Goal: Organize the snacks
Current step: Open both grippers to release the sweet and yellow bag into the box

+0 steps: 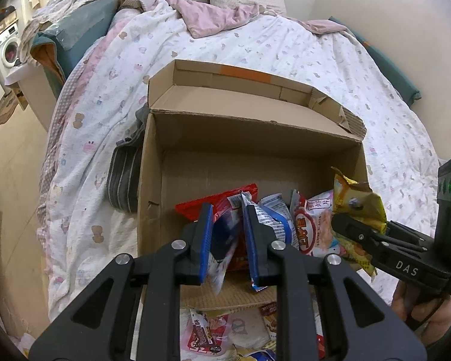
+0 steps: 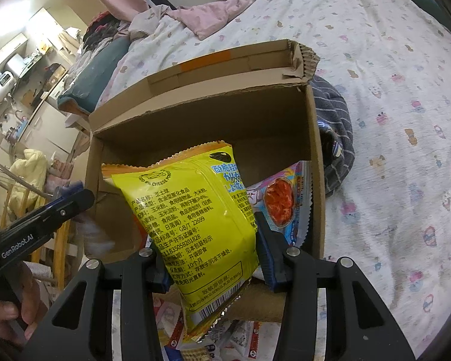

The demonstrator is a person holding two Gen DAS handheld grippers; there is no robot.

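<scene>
Yellow snack bag point(image 2: 195, 222) sits clamped in the right hand-held gripper point(image 2: 213, 258), apparently just above the cardboard box point(image 2: 315, 162).

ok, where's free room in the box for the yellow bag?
Free: the box floor along its far wall and left side, behind the red bag. Crowded: the near right corner, where packets stack against the right wall. The right gripper holds the yellow bag above the near edge.
</scene>
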